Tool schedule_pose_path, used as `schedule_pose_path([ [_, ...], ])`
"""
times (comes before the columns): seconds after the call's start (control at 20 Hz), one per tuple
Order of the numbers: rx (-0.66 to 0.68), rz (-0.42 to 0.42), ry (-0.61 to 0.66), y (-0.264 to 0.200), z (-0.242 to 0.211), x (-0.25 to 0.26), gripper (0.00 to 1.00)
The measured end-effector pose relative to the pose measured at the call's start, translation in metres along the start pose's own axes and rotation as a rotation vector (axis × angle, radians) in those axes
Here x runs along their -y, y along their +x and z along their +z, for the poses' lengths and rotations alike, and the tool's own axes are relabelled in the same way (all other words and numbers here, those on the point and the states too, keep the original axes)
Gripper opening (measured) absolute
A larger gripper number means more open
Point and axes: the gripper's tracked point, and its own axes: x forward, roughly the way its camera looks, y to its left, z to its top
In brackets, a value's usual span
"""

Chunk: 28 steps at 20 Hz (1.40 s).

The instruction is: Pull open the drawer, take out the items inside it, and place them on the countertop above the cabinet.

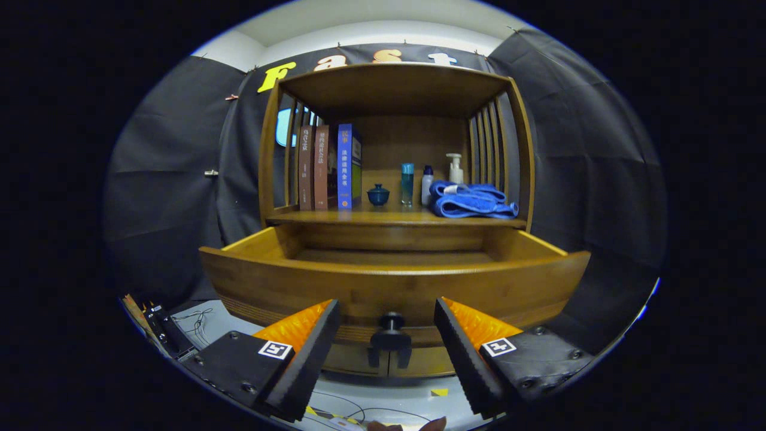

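Gripper: fingers spread wide apart, holding nothing, one on each side of the drawer knob without touching it.
Drawer: pulled well out from the cabinet, front panel just ahead of the fingers.
Drawer contents: visible part of the floor looks bare; the front panel hides the near part, so can't tell if anything is left inside.
Countertop: shelf just above the drawer, already carrying things.
On countertop, one side: three books standing upright against the slats.
On countertop, middle: small blue lidded cup, tall blue bottle, white bottle.
On countertop, other side: pump bottle behind a folded blue towel.
Task stage, my guess: opening done; taking items out either finished or needs a look over the front panel.
Risk 1: reaching in low could knock the fingers on the front panel or the knob and shove the drawer back.
Risk 2: countertop is crowded, so setting anything more down could tip the upright bottles or the cup.
Risk 3: drawer is far out, so downward pressure on its front could tilt it.
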Motion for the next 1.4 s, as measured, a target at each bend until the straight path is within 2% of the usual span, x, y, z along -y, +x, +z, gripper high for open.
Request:
schedule_pose_path([
  [0.2,-0.042,0.003,0.029,0.002,0.048,0.005,0.99],
  [0.4,-0.192,0.078,0.105,0.024,0.077,-0.004,0.99],
  [0.65,-0.395,0.085,0.042,0.07,0.085,0.004,0.99],
  [0.85,-0.591,0.071,-0.018,0.103,0.058,0.01,0.99],
  [1.0,-0.75,0.054,-0.035,0.128,0.021,0.018,1.0],
  [1.2,-0.92,-0.009,-0.059,0.153,-0.028,0.031,1.0],
  [1.4,-1.071,-0.033,-0.008,0.157,-0.078,0.032,1.0],
])
